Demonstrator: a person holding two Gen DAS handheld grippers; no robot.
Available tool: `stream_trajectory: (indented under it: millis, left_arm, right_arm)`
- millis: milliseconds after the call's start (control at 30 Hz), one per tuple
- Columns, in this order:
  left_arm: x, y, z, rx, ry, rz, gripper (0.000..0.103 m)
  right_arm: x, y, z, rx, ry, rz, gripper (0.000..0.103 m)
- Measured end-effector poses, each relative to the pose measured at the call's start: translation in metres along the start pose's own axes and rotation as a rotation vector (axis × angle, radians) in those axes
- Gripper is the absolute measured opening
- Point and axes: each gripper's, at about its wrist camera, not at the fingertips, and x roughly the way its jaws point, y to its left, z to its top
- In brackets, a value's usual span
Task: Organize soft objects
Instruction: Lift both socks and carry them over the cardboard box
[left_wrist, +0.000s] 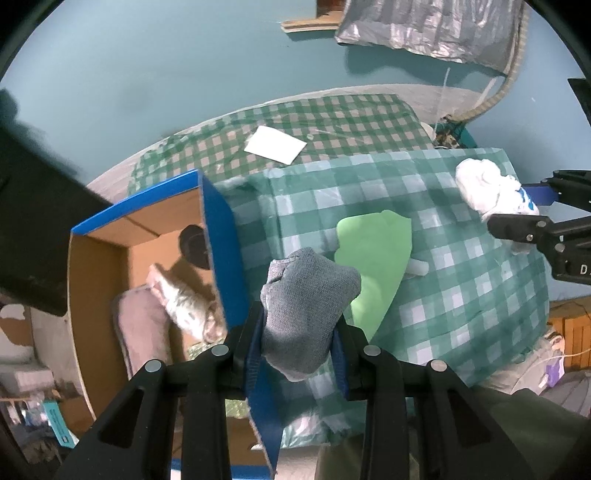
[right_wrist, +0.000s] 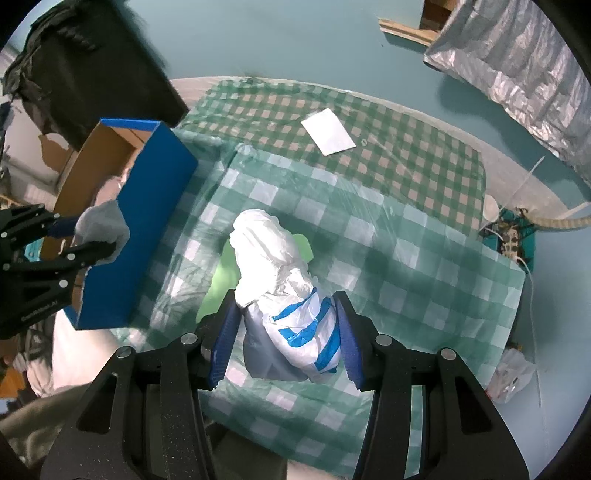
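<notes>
Left wrist view shows the left gripper (left_wrist: 301, 343) pinching one grey knitted bundle (left_wrist: 306, 310), probably a rolled sock, between its blue pads; the bundle hangs above the counter's left edge, just beside the wall of the box (left_wrist: 221, 236). One blue cardboard box stands open at that left edge. Inside it lie at least two soft pieces, a pale pink one (left_wrist: 142, 328) and a whitish crumpled one (left_wrist: 184, 306); the box wall and the gripper cover the rest, so the full count cannot be told.

Right wrist view has the right gripper (right_wrist: 284, 339) clamped on one white bundle with blue stripes (right_wrist: 291, 295), held over the middle of the counter. Its lower part is in shadow and hard to read.

One light green cloth (left_wrist: 373, 266) lies flat on the checked cover (left_wrist: 461, 295) near the counter's middle, partly hidden behind both bundles. A small whitish roll (left_wrist: 417, 266) peeks out at its right side, mostly covered.

One white card (right_wrist: 328, 131) rests on the darker checked cloth (right_wrist: 406, 166) toward the far edge. A silver sheet (right_wrist: 517, 55) on the floor beyond is cut off by the frame.
</notes>
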Motion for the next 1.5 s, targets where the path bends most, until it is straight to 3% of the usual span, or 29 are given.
stream_trajectory:
  millis: [867,1500]
  left_arm:
    - [-0.031,0.073,-0.038,-0.203,0.000,0.054,0.033]
    - [-0.027,0.136,-0.075,-0.333,0.024,0.104,0.033]
  right_arm:
    - [-0.012,0.076,0.038,-0.161,-0.008,0.070,0.050]
    - [0.004,0.166,0.077,-0.314,-0.008,0.114,0.050]
